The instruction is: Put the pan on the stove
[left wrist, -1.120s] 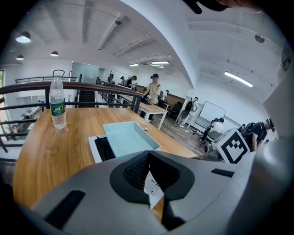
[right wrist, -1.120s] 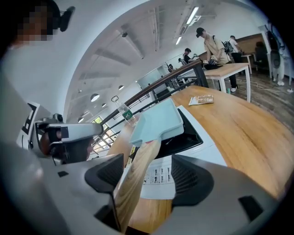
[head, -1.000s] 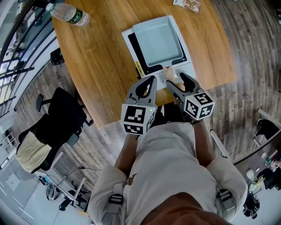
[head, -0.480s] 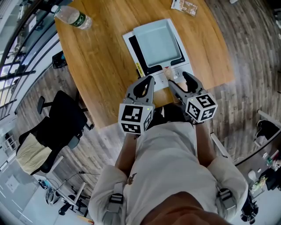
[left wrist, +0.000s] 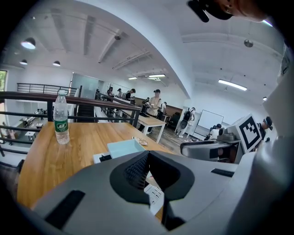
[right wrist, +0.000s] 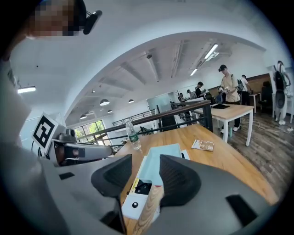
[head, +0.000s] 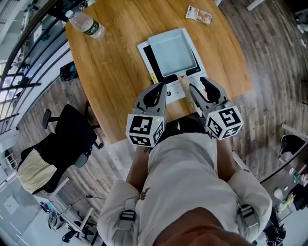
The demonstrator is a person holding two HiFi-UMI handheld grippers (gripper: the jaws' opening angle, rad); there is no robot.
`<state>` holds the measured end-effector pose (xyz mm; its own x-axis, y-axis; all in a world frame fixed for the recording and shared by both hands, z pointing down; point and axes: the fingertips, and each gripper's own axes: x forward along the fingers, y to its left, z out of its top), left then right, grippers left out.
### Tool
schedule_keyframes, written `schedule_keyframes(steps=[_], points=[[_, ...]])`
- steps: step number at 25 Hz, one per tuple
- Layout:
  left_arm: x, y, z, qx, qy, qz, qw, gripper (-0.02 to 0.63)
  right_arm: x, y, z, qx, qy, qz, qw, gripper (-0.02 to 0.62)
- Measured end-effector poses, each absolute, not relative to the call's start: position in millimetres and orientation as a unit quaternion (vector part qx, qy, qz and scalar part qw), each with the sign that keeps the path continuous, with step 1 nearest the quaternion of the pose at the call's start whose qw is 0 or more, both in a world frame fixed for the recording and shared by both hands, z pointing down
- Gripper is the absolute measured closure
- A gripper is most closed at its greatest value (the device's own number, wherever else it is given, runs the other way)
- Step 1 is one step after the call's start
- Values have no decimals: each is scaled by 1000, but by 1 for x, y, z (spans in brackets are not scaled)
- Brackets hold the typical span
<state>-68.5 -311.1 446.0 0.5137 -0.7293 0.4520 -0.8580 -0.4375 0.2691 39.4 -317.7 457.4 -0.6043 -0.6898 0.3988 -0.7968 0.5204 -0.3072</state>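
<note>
A light-blue square pan [head: 173, 50] sits on the white stove [head: 145, 56] with black glass, on the wooden table. Its wooden handle [head: 185, 85] points toward me. My right gripper [head: 201, 92] hovers over the handle's end. Its jaws have just been closing, and in the right gripper view the handle [right wrist: 149, 209] lies low between them beside the right jaw, with a gap to the left one. My left gripper [head: 158, 92] hangs shut and holds nothing, left of the handle over the stove's near edge. In the left gripper view the pan [left wrist: 125, 147] shows beyond the closed tips [left wrist: 148, 153].
A water bottle [head: 86, 23] stands at the table's far left corner. A small printed packet [head: 198, 14] lies beyond the stove on the right. A black office chair [head: 67, 139] stands on the floor to my left. The table's near edge runs under both grippers.
Both grippers have come up toward the head camera. The right gripper's jaws stand narrower than before. The pan stays on the stove.
</note>
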Motion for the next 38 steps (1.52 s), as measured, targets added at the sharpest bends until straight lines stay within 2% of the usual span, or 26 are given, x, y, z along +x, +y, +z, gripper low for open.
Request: schedule_keyframes(steps=[6,9,18,38], points=[[-79,-310,411,847,-479,112,204,588,33,-318,407,435,-879,172,94,494],[-85,-307,395,850,-482,99,190,588,32,-314,386,440,-882,147,87,528],[-99,-290,380,852,-486,79,176,588,32,-296,362,448,-883,116,81,573],[-92,-263,376,860,-475,86,165,588,34,-267,366,450,-880,126,85,575]])
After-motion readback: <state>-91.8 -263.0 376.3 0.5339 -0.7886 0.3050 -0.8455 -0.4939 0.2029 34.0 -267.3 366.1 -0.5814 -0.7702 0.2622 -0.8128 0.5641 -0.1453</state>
